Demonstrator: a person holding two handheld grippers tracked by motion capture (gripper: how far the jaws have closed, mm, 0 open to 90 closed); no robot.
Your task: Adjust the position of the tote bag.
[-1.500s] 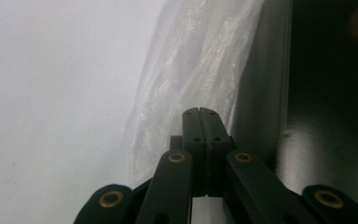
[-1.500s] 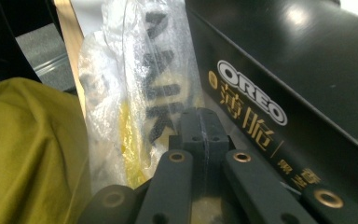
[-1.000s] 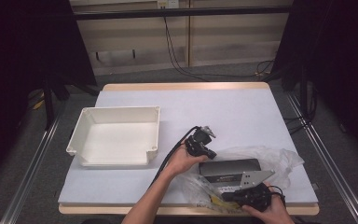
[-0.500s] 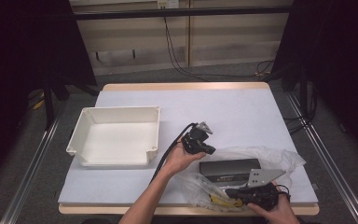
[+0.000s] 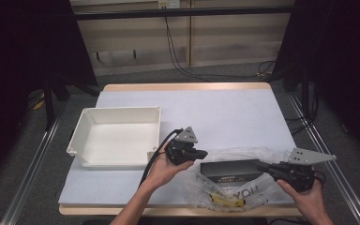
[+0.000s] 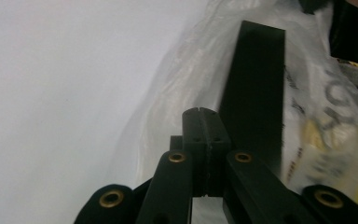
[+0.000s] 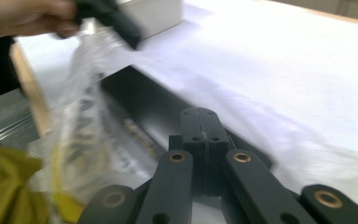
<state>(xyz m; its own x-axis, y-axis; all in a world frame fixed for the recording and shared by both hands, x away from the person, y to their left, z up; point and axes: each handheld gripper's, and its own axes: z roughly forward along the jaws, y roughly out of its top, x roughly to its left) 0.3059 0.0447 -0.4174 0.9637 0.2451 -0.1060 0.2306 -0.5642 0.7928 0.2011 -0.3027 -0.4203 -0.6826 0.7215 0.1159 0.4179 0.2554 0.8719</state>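
Both hand-held grippers (image 5: 201, 153) (image 5: 262, 165) lifted off bag (image 5: 225, 187) (jaws shut).

Both tools, left tool (image 5: 201, 153) and right tool (image 5: 262, 165), have jaws pressed together.

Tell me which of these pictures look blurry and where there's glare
Right gripper view: motion blur smears the plastic bag and black box. Left gripper view: sharp on the tool, table washed out white. High view: evenly lit, sharp, dark surroundings.
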